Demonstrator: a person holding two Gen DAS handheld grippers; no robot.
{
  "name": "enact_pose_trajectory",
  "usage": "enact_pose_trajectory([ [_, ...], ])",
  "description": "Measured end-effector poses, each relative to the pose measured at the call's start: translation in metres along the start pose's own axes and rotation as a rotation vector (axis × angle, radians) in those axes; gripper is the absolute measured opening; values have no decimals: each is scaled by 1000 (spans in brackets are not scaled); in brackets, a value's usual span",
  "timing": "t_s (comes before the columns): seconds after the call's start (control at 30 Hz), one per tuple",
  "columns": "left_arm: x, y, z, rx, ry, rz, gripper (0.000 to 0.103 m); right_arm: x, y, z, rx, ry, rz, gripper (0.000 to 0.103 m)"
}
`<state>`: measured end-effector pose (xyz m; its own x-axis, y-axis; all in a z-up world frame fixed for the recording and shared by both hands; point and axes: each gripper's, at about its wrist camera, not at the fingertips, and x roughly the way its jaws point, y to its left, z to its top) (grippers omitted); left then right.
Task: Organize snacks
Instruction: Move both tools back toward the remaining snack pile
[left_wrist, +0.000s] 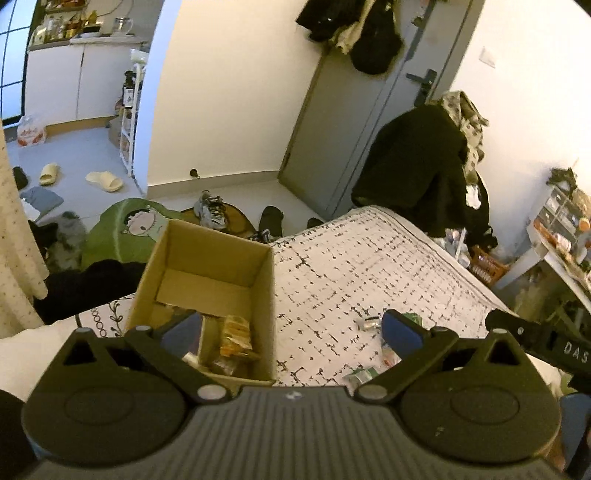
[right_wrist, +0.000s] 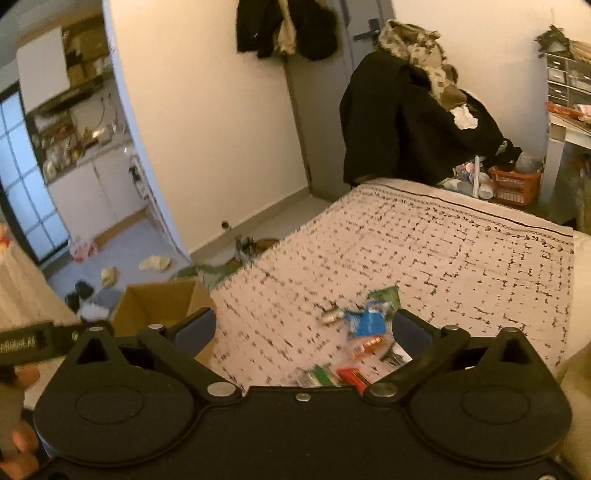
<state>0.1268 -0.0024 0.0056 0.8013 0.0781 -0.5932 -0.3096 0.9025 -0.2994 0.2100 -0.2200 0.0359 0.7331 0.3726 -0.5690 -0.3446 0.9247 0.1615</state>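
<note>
Two tongs, both spread wide and both empty. My left tongs (left_wrist: 291, 332) hang over the near end of the box (left_wrist: 207, 291), which sits on the bed (left_wrist: 369, 258) at its left edge. A few wrapped snacks (left_wrist: 234, 341) already lie in the bottom of the box, between and just beyond the left pads.

The rest of the snacks (right_wrist: 365, 328) lie loose on the bed to the right of the box: a blue packet (right_wrist: 369, 321), a small silvery piece (right_wrist: 330, 315) beside it, an orange one (right_wrist: 367, 345), and green and red packs (right_wrist: 340, 374) closer to me. In the right wrist view this cluster sits right between my right tongs (right_wrist: 304, 332) and slightly toward the right pad, near and a little ahead. From the left tongs the same cluster is off to the right, past the box wall.

So the right hand is the nearer one for the next pick, I judge. The blue packet's long axis seems to run roughly away from me, though the picture is blurred and I cannot be sure. The box lies to the left of the pile, so a carried snack would travel leftward over the near box wall.
</note>
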Motion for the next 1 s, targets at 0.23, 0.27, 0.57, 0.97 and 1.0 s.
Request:
enact_pose_trajectory([
  [0.23, 20, -14, -10, 6, 65, 0, 103, 0, -18, -10, -15, 39, -16, 103],
  [0.27, 22, -16, -12, 7, 74, -6, 103, 1, -21, -10, 1, 47, -23, 103],
  [0.57, 36, -43, -29, 15, 74, -23, 102, 8, -52, -14, 160, 85, -25, 103],
  [0.97, 71, -80, -54, 42, 105, -84, 95, 20, -74, -18, 252, 113, -46, 97],
  [1.0, 75, -83, -56, 43, 111, -85, 95, 22, -76, -18, 261, 120, -45, 97],
])
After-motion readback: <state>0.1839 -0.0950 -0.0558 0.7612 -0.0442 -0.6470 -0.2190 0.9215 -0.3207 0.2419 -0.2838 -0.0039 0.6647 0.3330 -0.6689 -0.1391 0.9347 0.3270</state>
